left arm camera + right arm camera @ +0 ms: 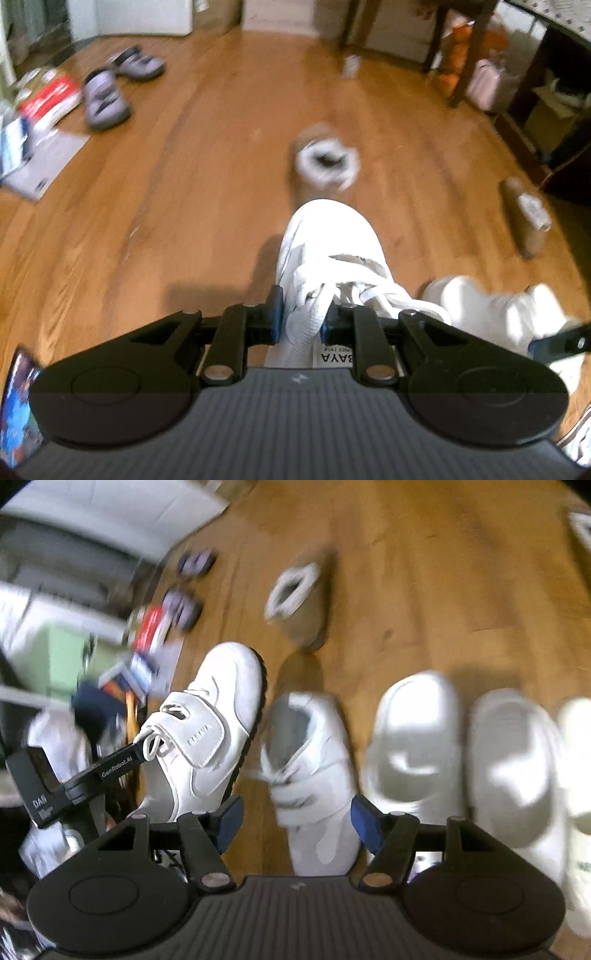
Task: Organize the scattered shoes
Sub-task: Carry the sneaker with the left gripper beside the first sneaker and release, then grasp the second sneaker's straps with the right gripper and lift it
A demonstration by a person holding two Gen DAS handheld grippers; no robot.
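Observation:
My left gripper is shut on the tongue and laces of a white strap sneaker, which hangs toe-forward over the wood floor. The right wrist view shows that same held sneaker tilted at the left, with the left gripper clamped at its laces. My right gripper is open. Its blue pads stand either side of the matching white sneaker, which lies on the floor; the pads do not press it. White slides sit in a row to its right.
A tan fur-lined boot lies ahead on the floor. Two grey-purple sandals sit far left beside scattered papers. A brown tube lies at the right, with dark furniture legs behind it. Another pale shoe touches the right edge.

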